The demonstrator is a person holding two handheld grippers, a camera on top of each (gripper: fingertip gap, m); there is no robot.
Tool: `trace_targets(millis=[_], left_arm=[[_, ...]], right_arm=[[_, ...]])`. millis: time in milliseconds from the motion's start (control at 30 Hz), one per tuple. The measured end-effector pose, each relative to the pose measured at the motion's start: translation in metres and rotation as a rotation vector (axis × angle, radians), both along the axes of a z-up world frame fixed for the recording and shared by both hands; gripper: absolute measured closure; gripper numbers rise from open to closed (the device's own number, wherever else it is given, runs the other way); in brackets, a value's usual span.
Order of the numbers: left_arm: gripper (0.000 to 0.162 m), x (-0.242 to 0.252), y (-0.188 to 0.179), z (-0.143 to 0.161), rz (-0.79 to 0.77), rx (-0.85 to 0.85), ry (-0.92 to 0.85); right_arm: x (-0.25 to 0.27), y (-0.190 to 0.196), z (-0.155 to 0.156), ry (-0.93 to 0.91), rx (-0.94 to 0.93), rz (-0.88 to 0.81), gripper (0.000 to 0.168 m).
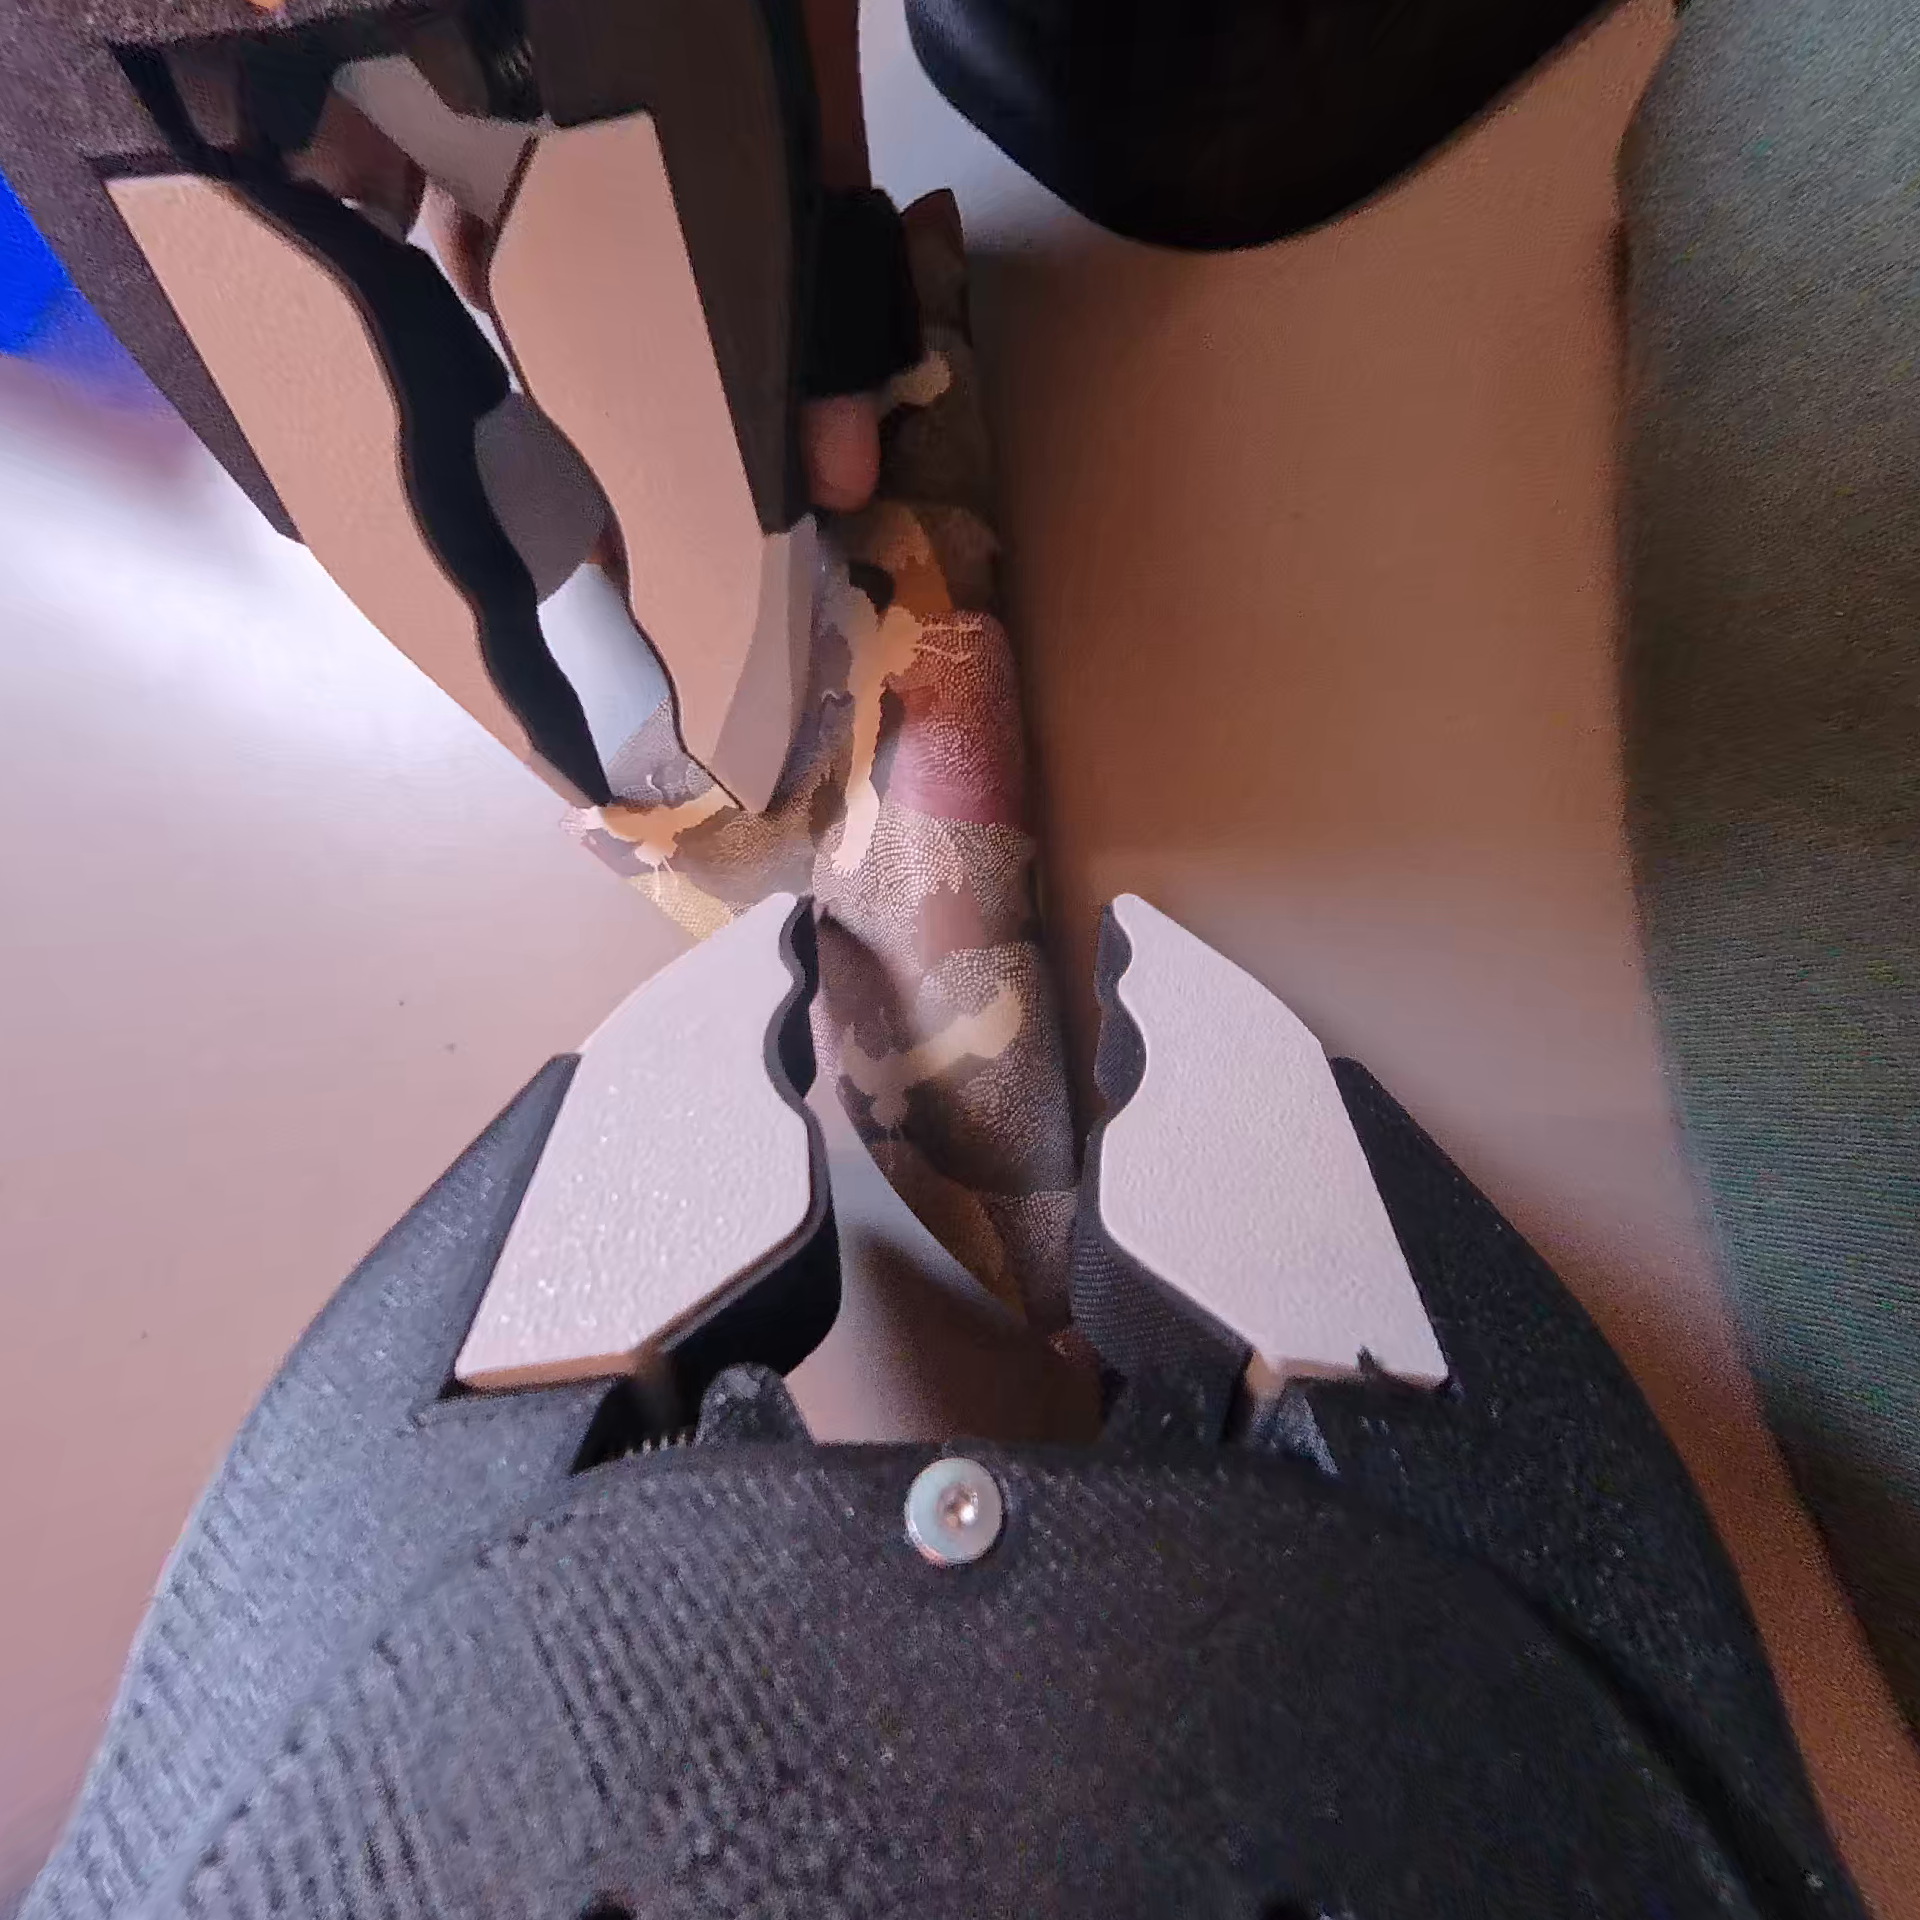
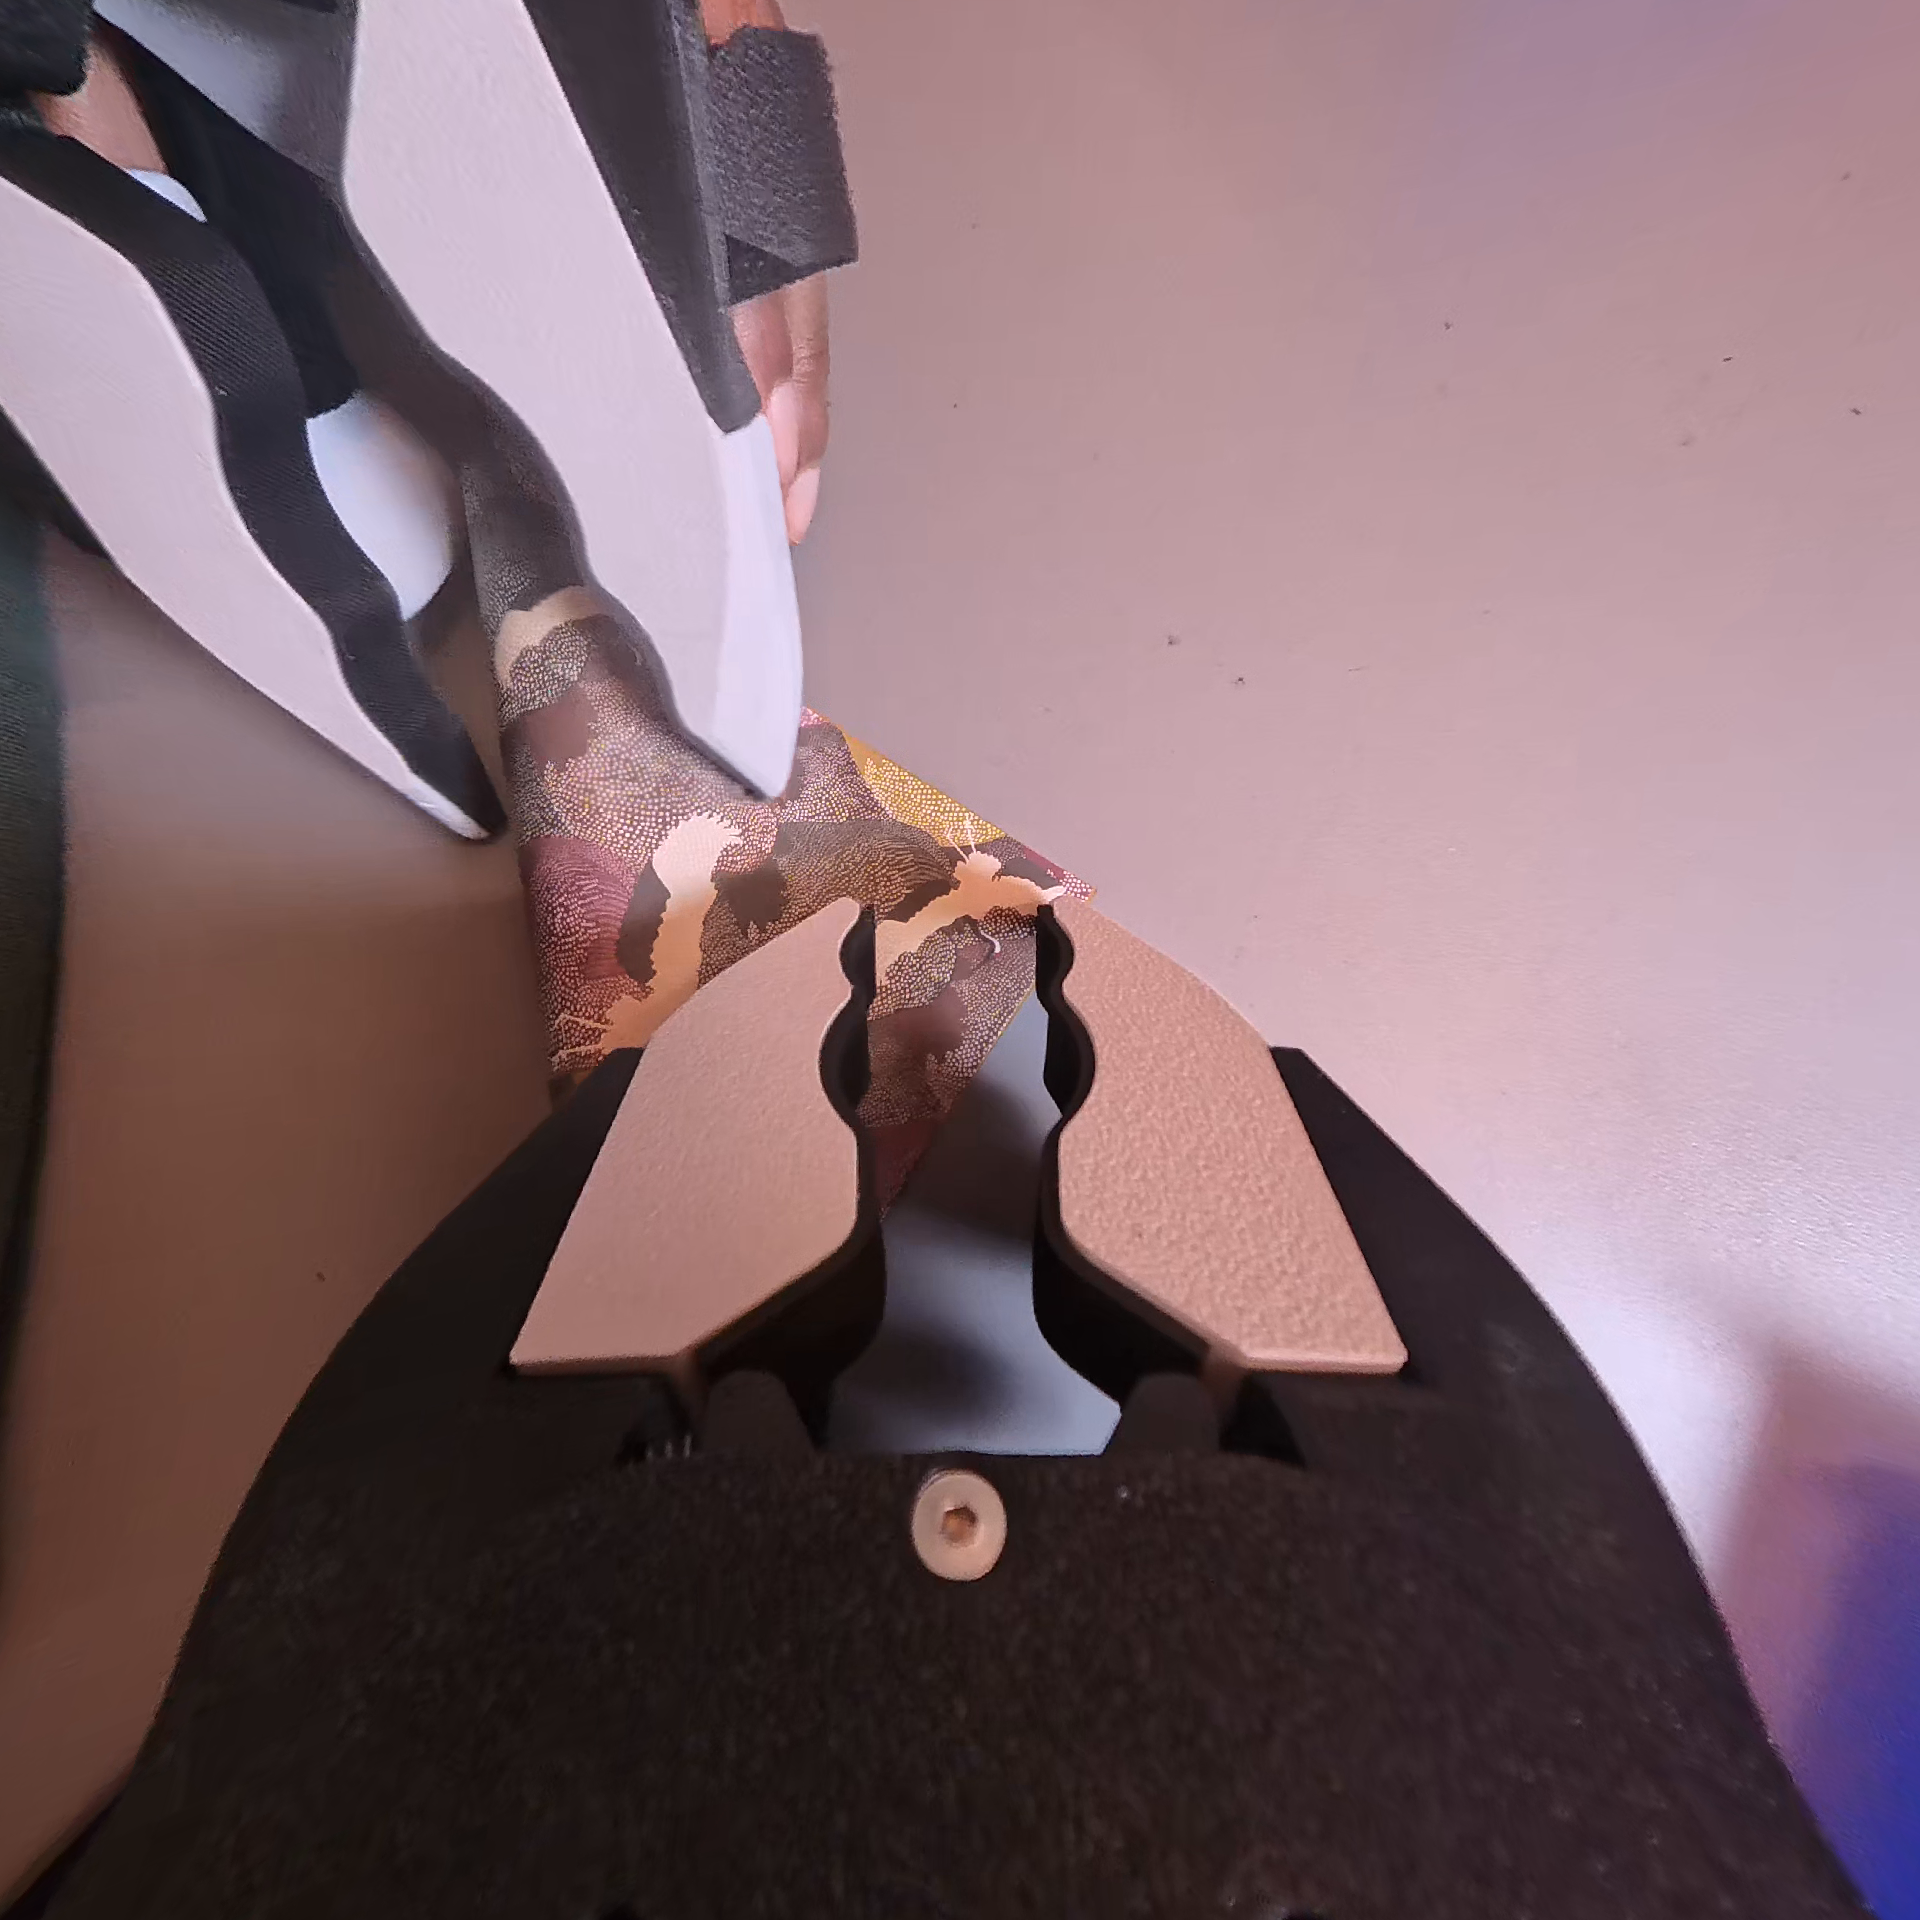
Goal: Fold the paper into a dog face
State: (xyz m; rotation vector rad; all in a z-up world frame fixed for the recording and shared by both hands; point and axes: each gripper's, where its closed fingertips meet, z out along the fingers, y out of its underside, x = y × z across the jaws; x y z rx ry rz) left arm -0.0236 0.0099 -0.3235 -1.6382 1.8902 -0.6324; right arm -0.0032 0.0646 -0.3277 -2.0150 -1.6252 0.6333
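Paper (image 1: pixel 935 914) sits right at the near edge of the table (image 1: pixel 1299 623), patterned side up, already folded into a narrow strip, judging by the doubled edge. Long axis runs almost straight out from the left gripper (image 1: pixel 951 914), so the strip lies lengthwise in the gap between its fingers; jaws stand apart, not pinching, though the right finger's pad looks to be touching or nearly touching the strip's edge, hard to tell. In the right wrist view the same paper (image 2: pixel 727 894) runs diagonally, far corner pointing up-right, and the right gripper (image 2: pixel 951 914) is spread over that corner, jaws parted with paper between the tips but no clamp visible. Each gripper shows in the other's view, tips down at or on the sheet near its middle; contact can't be confirmed. Both are equally close, one per end, facing each other along the strip. Judgement: next fold turns on the right one closing on the free corner and swinging it over while the left pins the near end. Room: open table (image 2: pixel 1455 520) to the right and beyond, nothing on it; on the person's side the edge drops off to dark clothing (image 1: pixel 1787 727), so no room there, and a sideways push risks sliding the sheet off.
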Motion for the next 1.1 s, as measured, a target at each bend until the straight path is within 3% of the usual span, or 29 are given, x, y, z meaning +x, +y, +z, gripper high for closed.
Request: trace_targets(millis=[833, 1100], left_arm=[[0.115, 0.003, -0.007, -0.003, 0.020, -0.060, 0.022], [0.124, 0.002, -0.003, -0.002, 0.029, -0.024, 0.023]], right_arm=[[0.010, 0.016, 0.005, -0.011, 0.053, -0.069, 0.140], [0.007, -0.007, 0.004, -0.026, -0.019, 0.017, 0.142]])
